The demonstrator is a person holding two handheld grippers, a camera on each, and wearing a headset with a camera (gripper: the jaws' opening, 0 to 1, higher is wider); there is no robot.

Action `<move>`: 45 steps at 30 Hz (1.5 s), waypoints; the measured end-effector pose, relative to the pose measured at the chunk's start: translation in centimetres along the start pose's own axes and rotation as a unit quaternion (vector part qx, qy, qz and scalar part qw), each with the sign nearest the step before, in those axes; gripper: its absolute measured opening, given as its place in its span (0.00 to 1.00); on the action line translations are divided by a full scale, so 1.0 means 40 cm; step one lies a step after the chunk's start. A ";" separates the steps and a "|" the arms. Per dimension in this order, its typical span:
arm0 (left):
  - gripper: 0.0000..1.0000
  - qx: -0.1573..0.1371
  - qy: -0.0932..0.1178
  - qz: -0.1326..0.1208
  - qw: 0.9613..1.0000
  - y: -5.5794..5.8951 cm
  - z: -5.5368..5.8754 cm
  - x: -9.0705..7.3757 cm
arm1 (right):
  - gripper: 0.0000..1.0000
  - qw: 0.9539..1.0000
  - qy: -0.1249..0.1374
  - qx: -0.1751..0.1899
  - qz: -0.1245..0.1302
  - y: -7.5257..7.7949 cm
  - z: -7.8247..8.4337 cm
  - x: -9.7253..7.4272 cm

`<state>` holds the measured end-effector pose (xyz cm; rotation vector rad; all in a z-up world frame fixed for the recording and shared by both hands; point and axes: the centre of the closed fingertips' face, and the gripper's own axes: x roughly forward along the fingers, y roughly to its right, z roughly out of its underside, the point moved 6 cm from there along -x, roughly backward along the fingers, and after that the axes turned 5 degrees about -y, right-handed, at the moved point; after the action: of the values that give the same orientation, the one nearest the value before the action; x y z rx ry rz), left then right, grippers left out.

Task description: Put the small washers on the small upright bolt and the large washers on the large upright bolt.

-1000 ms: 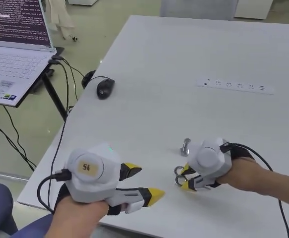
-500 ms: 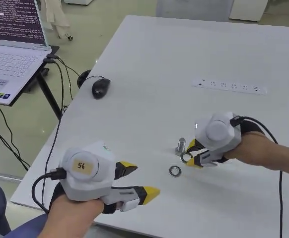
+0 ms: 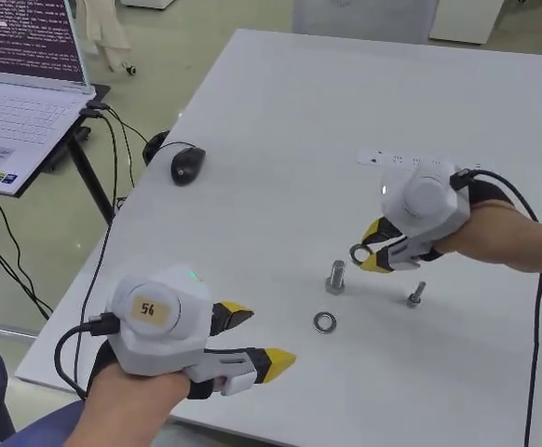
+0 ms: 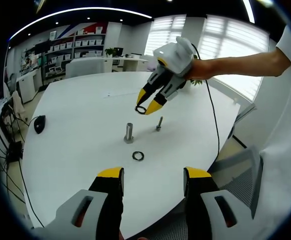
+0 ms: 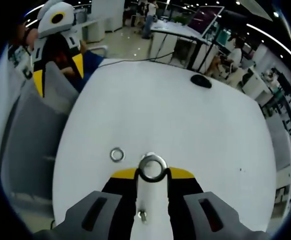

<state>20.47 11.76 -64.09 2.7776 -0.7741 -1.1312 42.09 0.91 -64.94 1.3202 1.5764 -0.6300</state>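
White workbench [image 3: 280, 121], head view: the left gripper [image 3: 266, 337] hangs over the near edge with its yellow-tipped jaws spread and nothing between them. The right gripper [image 3: 366, 251] is raised, its jaws clamped on a held washer [image 3: 359, 253], just above and beside the large bolt [image 3: 336, 277]. The small bolt [image 3: 415, 296] stands to one side, and a loose washer [image 3: 324, 322] lies flat near the large bolt. A mouse [image 3: 185, 166] and a power strip [image 3: 411, 160] lie farther back.

Left gripper view: its own jaws stand apart; both bolts are upright beyond the loose washer [image 4: 138, 156].

Right gripper view: the jaws pinch the held washer [image 5: 141, 168] by its rim; the loose washer [image 5: 117, 154] lies beside it on the table.
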 end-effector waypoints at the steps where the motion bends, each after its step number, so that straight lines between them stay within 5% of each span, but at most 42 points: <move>1: 0.47 -0.001 0.000 0.000 1.000 0.000 0.001 0.000 | 0.23 1.000 0.003 0.002 0.002 0.010 -0.006 -0.009; 10: 0.47 -0.004 0.000 -0.001 1.000 0.001 0.003 0.001 | 0.23 1.000 0.018 0.009 0.012 0.088 -0.052 -0.050; 16: 0.47 -0.006 0.000 -0.002 1.000 -0.003 0.005 0.000 | 0.23 1.000 0.021 0.017 0.005 0.108 -0.055 -0.027; 45: 0.47 -0.013 -0.003 -0.003 1.000 -0.011 0.021 -0.003 | 0.23 0.999 -0.008 0.000 -0.046 -0.008 -0.033 0.076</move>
<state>20.02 12.33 -64.74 2.7586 -0.7465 -1.1428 41.47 3.30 -67.15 1.2449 1.6312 -0.6970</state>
